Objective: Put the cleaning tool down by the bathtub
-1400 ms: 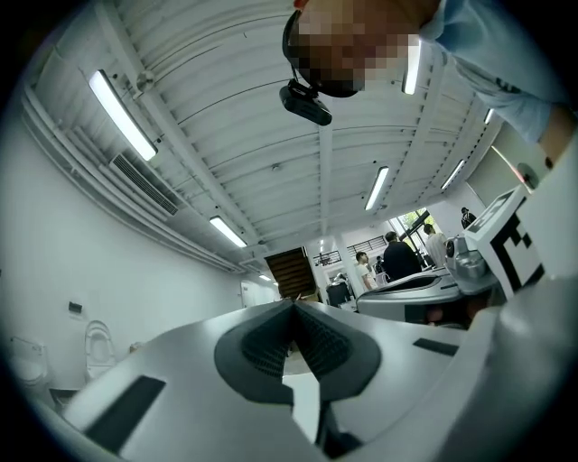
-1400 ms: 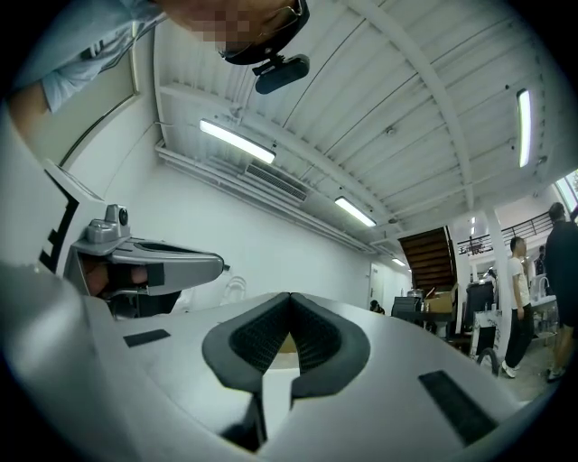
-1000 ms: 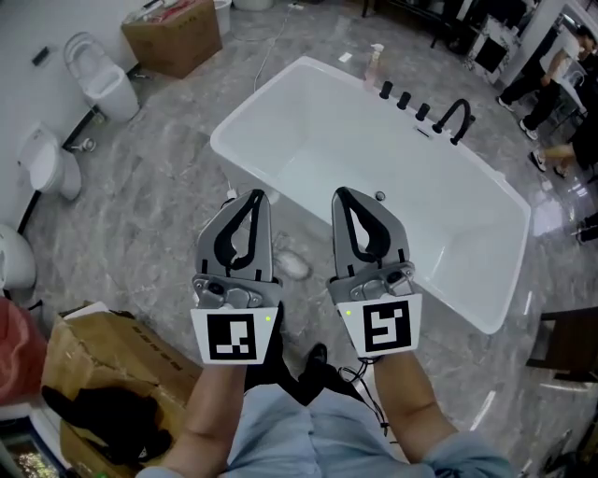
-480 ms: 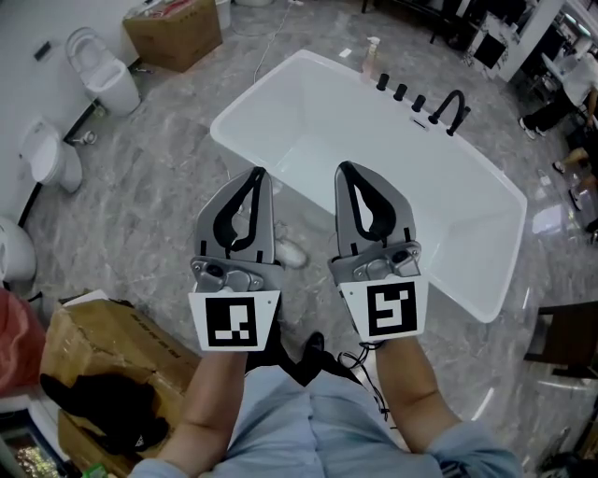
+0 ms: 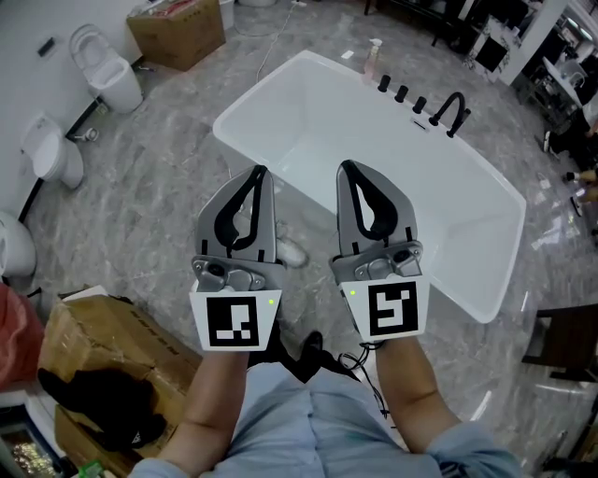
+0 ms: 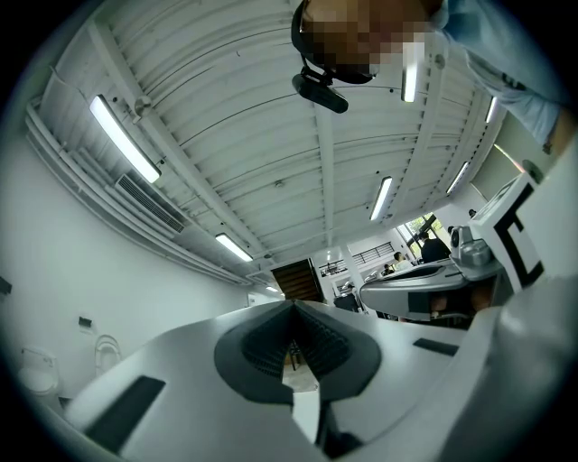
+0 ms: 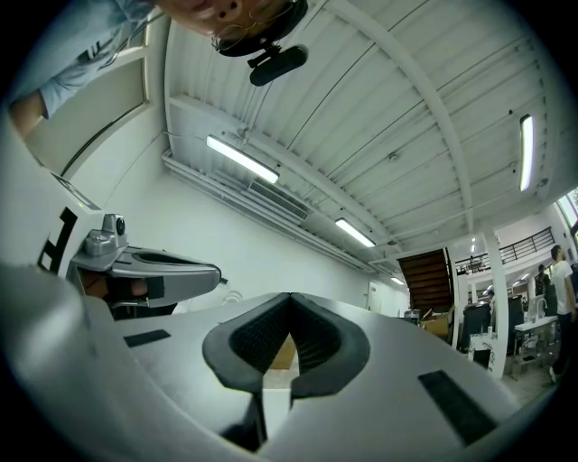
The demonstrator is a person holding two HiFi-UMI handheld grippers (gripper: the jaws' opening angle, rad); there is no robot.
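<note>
Seen from the head, the left claw [image 5: 259, 173] and right claw [image 5: 346, 166] are held side by side, a little apart, tips pointing away from the person. They are above the grey marble floor [image 5: 159, 177] at the near side of the white tub [image 5: 327, 103].

The tool [image 5: 291, 252], a small pale thing whose shape cannot be made out, lies on the floor just beside the tub wall. It shows between the two claws, partly hidden by the left one. Neither claw touches it.

Only the head view shows the tub, the black tap [image 5: 450, 112], the toilets [image 5: 105, 73] and the boxes [image 5: 177, 28].

The gripper views look up instead, at a ribbed ceiling [image 6: 271, 135] with strip lights [image 7: 242, 159] and a staircase [image 7: 424, 271]. Each shows its own jaws pressed together at the tips, with nothing between them.
</note>
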